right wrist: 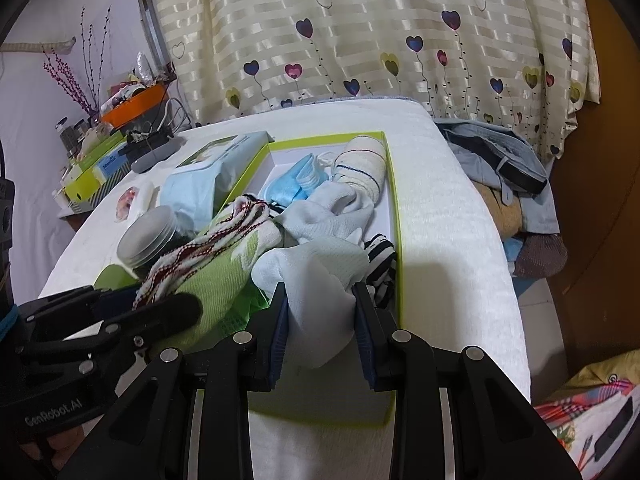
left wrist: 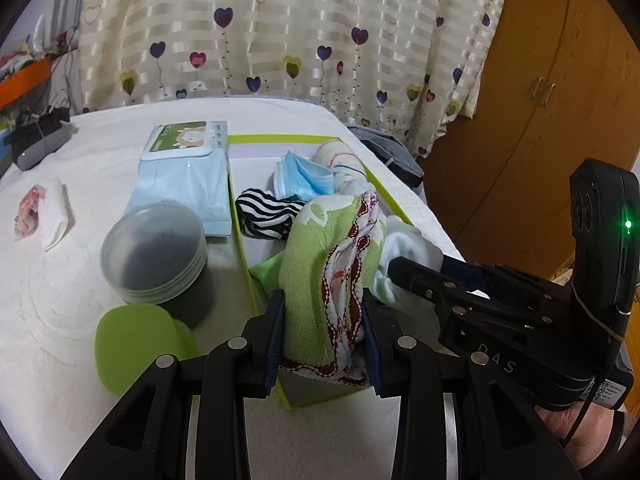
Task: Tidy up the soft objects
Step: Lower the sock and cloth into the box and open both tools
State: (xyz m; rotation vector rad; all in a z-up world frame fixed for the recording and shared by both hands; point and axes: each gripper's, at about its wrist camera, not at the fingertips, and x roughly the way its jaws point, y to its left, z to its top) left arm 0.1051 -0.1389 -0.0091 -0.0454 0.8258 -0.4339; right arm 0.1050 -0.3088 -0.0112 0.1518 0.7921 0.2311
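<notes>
1. Two hand-held grippers work side by side over the near end of a shallow white box with a lime-green rim [left wrist: 280, 137], which sits on the white-covered tabletop [left wrist: 80, 264].
2. Left hand-held gripper [left wrist: 324, 332] points forward and slightly down, its jaws pinching a green cloth with red-and-white trim [left wrist: 320, 248] bunched upright between the pads, over the box's near left corner.
3. Right hand-held gripper [right wrist: 320, 328] points the same way just to the right of it, jaws closed on a white sock [right wrist: 316, 280], lifted above the near part of the box.
4. Inside the box, from far to near: a rolled cream cloth with thin stripes [right wrist: 360, 168] at the far right, a blue face mask [left wrist: 304, 176] at the far middle, more pale white fabric [right wrist: 324, 216], and a black-and-white striped piece [left wrist: 264, 212] on the box floor.
5. Left of the box on the tabletop lie a wet-wipes pack [left wrist: 184, 168], a round clear-lidded jar [left wrist: 154, 252] and, nearest, a green pad [left wrist: 132, 348].
</notes>
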